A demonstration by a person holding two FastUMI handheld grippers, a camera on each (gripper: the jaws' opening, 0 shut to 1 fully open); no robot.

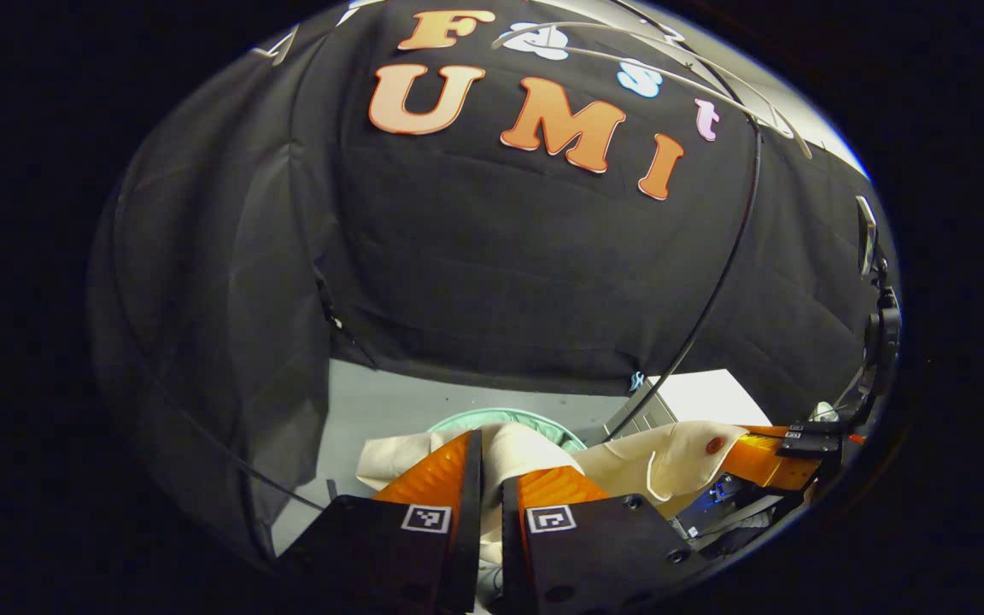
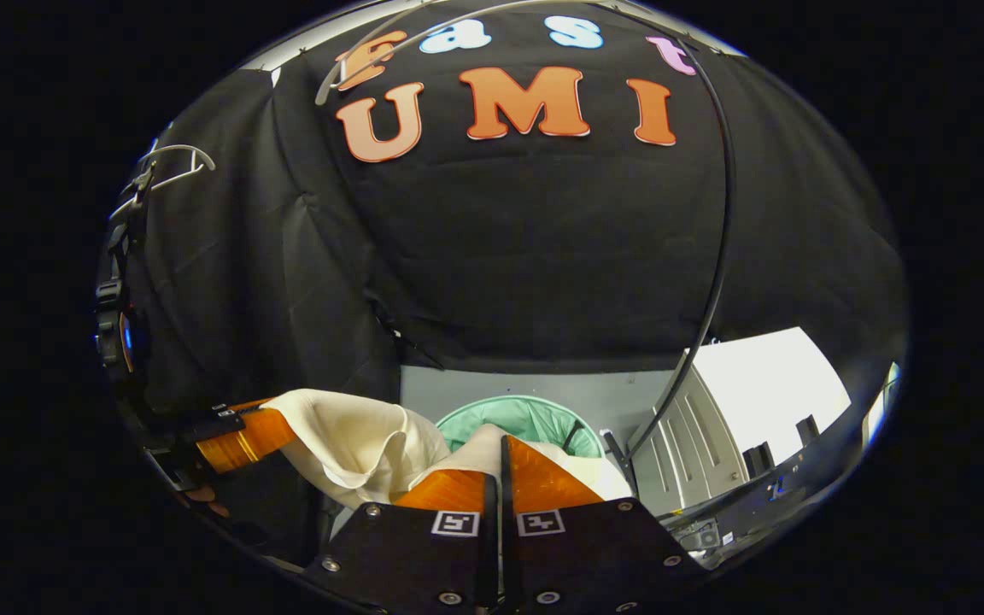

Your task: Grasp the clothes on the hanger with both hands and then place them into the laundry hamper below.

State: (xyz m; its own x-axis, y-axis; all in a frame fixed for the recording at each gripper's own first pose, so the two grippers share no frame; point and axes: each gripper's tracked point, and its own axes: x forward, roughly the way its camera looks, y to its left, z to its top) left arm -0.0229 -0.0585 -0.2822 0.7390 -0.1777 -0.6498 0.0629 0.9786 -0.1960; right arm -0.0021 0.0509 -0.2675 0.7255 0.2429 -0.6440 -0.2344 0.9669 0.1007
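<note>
Both my grippers are pinching the cream shirt (image 1: 526,453). My left gripper (image 1: 492,470) is squeezing a fold of it between its two orange fingers (image 1: 441,470). My right gripper (image 2: 500,474) is clamping tight on another part of the shirt (image 2: 355,444). I am holding the shirt stretched between them, just above the green hamper (image 2: 526,418) on the grey floor (image 2: 492,384) near the far wall. A black cable (image 2: 718,256) is hanging down on the right side.

Garment (image 1: 535,457) between both grippers' fingers (image 1: 445,470), hamper (image 2: 526,418) behind.
</note>
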